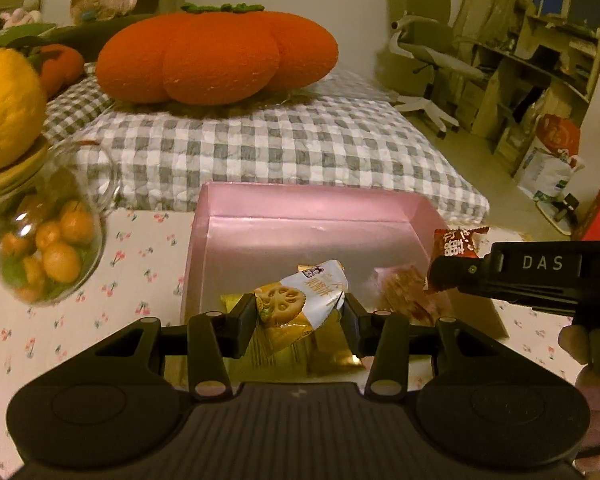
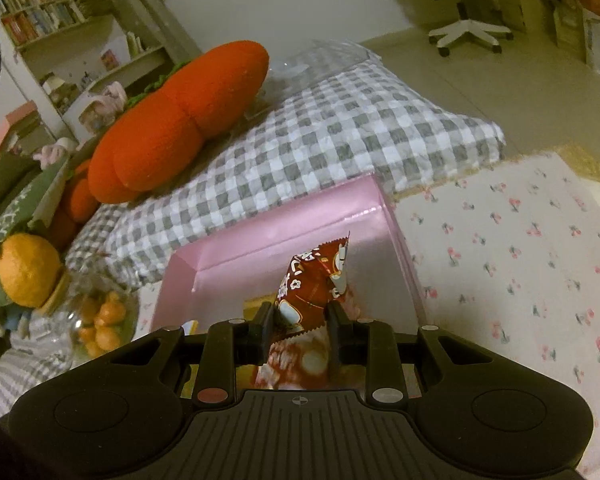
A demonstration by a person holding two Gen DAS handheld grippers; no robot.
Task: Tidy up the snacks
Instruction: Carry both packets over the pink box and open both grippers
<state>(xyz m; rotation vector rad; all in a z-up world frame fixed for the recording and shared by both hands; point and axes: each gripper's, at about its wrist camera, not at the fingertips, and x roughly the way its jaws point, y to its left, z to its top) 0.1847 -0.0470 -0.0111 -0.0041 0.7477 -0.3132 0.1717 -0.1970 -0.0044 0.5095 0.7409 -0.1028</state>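
Both grippers over the pink box (image 1: 228, 216), which sits on the cherry-print cloth (image 1: 140, 264).

My left gripper (image 1: 300, 312): fingers narrowed onto a white-and-yellow biscuit packet (image 1: 300, 296) with a lotus-root slice printed on it. Pads press it from either side; the packet hangs tilted above the near end of the box. Under it, gold-wrapped packets (image 1: 332, 356) lie on the box floor. Further right inside the box, a pale pink packet (image 1: 408, 288) lies flat near the right wall.

My right gripper (image 2: 300, 316): fingers closer together, clamped on a dark red snack packet (image 2: 320, 276) with white characters. Its serrated top corner points up and away from me. From the left wrist view the same red packet (image 1: 458, 242) shows at the tip of my right gripper (image 1: 440, 276), just at the box's right wall. I cannot tell from that view whether it is over the inside or the rim; the right wrist view puts it over the interior, towards the right side.

Around the box: a glass jar (image 1: 48, 248) of small orange fruits stands just to its left, a large orange (image 1: 4, 108) on its wooden lid. Behind, a grey checked quilt (image 1: 260, 144) carries an orange pumpkin cushion (image 1: 216, 56). An office chair (image 1: 424, 44) stands well apart at the back.
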